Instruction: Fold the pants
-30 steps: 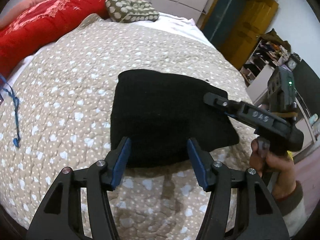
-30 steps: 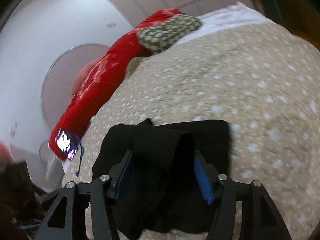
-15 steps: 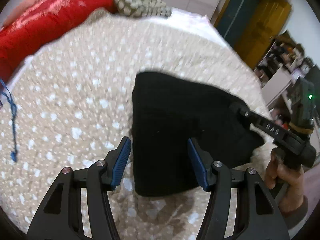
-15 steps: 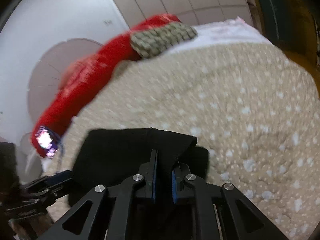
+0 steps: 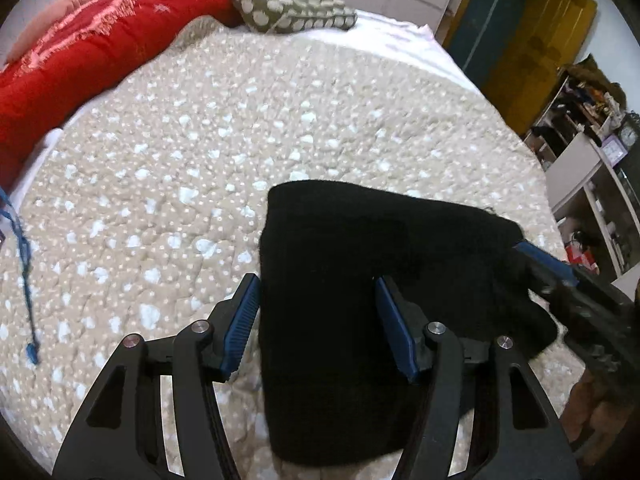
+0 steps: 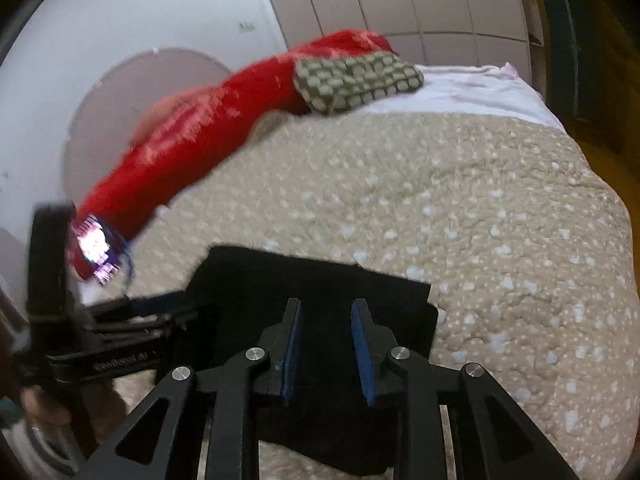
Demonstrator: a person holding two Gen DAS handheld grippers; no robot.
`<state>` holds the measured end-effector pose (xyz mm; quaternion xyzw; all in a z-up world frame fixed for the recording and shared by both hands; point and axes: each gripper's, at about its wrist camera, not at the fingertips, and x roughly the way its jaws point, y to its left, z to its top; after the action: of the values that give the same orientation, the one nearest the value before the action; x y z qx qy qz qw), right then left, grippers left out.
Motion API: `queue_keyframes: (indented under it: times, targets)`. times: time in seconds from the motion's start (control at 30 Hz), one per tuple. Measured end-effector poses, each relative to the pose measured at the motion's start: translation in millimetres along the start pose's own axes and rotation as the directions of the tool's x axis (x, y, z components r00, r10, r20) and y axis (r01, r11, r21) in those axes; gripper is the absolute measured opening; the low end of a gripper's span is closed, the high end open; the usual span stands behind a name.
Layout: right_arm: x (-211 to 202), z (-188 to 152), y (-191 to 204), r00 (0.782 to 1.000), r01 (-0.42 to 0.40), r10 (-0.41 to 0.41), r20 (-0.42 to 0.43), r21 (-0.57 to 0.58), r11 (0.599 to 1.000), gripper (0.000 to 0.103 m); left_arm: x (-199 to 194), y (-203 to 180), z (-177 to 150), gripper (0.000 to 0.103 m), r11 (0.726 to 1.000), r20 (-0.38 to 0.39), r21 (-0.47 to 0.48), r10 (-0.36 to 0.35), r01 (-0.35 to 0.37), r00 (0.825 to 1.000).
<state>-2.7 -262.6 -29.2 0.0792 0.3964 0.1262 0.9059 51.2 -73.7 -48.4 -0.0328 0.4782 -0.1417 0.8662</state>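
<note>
The black pants (image 5: 352,272) lie folded into a thick rectangle on the beige dotted bedspread (image 5: 200,152). My left gripper (image 5: 316,308) is open, its blue pads on either side of the near left part of the pants. My right gripper (image 6: 326,326) is partly open just above the pants (image 6: 320,276), with nothing between its pads. In the left wrist view the right gripper (image 5: 560,280) shows at the pants' right edge. In the right wrist view the left gripper (image 6: 120,320) shows at the pants' left edge.
A long red bolster (image 5: 80,56) and a grey-green dotted pillow (image 5: 292,4) lie at the head of the bed. A blue cord (image 5: 24,276) hangs at the left edge. Shelves (image 5: 592,140) and a yellow door (image 5: 532,36) stand to the right.
My right gripper was open, shut on the pants' edge half a second ago, and now has opened partly and let go. The pants shifted right in the left wrist view.
</note>
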Motion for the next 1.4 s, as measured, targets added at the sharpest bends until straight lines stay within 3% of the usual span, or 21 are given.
queue_keyframes:
  times: [0.1, 0.23, 0.43, 0.67, 0.77, 0.83, 1.0, 1.2, 1.4]
  targets:
    - [29.8, 0.1, -14.6, 0.995, 0.081, -0.080, -0.054, 0.013, 0.997, 0.024, 9.1, 0.9, 3.5, 0.070, 1.000, -0.009, -0.014, 0.003, -0.003, 1.000]
    - [45.9, 3.6, -35.9, 0.998, 0.027, -0.022, -0.062, 0.085, 0.996, 0.024, 13.2, -0.7, 4.7, 0.071, 1.000, -0.010, -0.023, 0.000, -0.001, 1.000]
    - [15.8, 10.6, -19.8, 0.998, 0.018, -0.016, -0.063, 0.040, 0.999, 0.024, 11.6, -3.2, 3.0, 0.071, 1.000, -0.008, -0.018, 0.011, -0.011, 1.000]
    - [-19.3, -18.3, 17.0, 0.998, 0.003, -0.008, -0.070, -0.073, 0.997, 0.024, 12.9, -4.4, 3.9, 0.071, 1.000, -0.007, -0.020, 0.015, -0.015, 1.000]
    - [-21.1, -36.3, 20.1, 0.995, 0.015, -0.023, -0.092, -0.088, 0.996, 0.024, 13.3, -3.4, 2.7, 0.074, 1.000, -0.008, -0.020, 0.012, -0.012, 1.000]
    - [-18.3, -47.3, 16.4, 0.994, 0.019, -0.028, -0.109, -0.082, 0.996, 0.024, 14.2, -1.2, 1.5, 0.082, 0.999, -0.010, -0.029, 0.021, -0.021, 1.000]
    - [-12.6, -64.6, 13.7, 0.997, 0.031, -0.037, -0.062, -0.091, 0.995, 0.024, 13.7, 1.4, -2.3, 0.082, 0.999, -0.011, -0.051, 0.006, -0.007, 1.000]
    - [-28.8, -49.1, 7.3, 0.998, -0.018, 0.016, -0.061, -0.042, 0.999, 0.025, -3.1, 2.2, -4.9, 0.081, 0.998, -0.006, -0.045, 0.034, -0.034, 0.999]
    - [-21.9, -26.5, -2.3, 0.998, 0.050, -0.050, -0.026, -0.010, 0.999, 0.025, -10.9, 5.6, -11.8, 0.081, 0.997, 0.004, -0.054, 0.052, -0.052, 0.999]
